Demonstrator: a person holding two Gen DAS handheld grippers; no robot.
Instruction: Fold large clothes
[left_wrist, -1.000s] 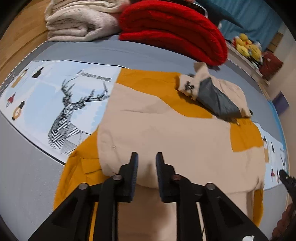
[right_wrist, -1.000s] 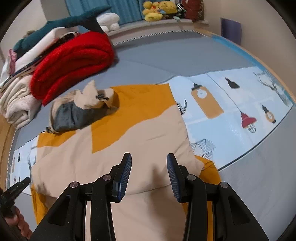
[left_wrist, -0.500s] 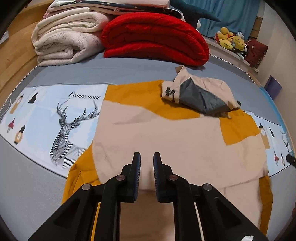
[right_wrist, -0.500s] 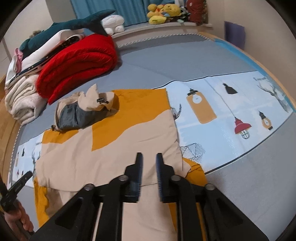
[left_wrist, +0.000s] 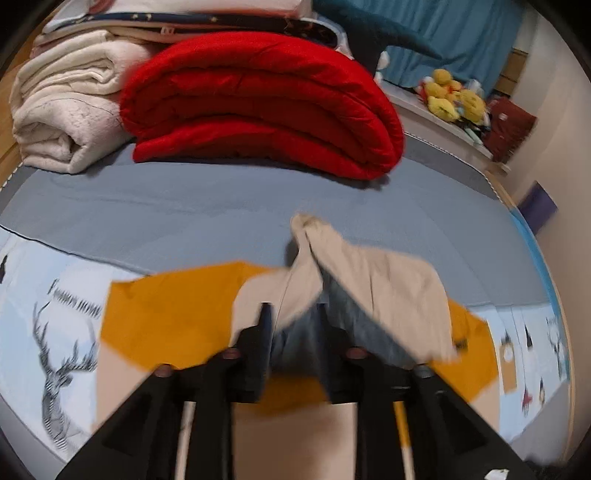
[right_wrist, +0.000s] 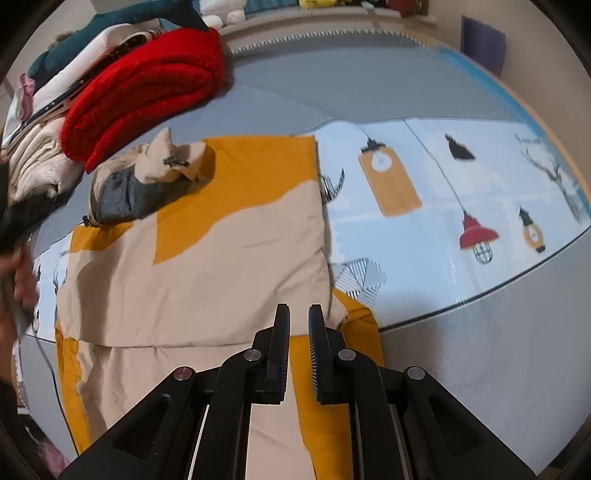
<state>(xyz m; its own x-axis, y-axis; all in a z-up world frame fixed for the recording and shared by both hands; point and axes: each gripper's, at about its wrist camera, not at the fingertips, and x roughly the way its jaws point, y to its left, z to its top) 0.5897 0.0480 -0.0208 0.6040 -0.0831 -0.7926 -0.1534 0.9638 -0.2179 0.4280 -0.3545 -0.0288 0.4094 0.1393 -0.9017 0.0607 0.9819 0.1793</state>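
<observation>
Left wrist view: the left gripper (left_wrist: 293, 325) hangs parted and empty over the hood (left_wrist: 369, 280) at frame centre, with the red quilt (left_wrist: 258, 107) above. Right wrist view: the right gripper (right_wrist: 296, 325) is nearly closed on nothing, low centre over the jacket (right_wrist: 207, 258) spread mid-left. Likely next: pinch the hood and fold it in.

left gripper (left_wrist: 293, 325) fingers apart over jacket hood (left_wrist: 369, 280); red quilt (left_wrist: 258, 103) behind; view blurred
</observation>
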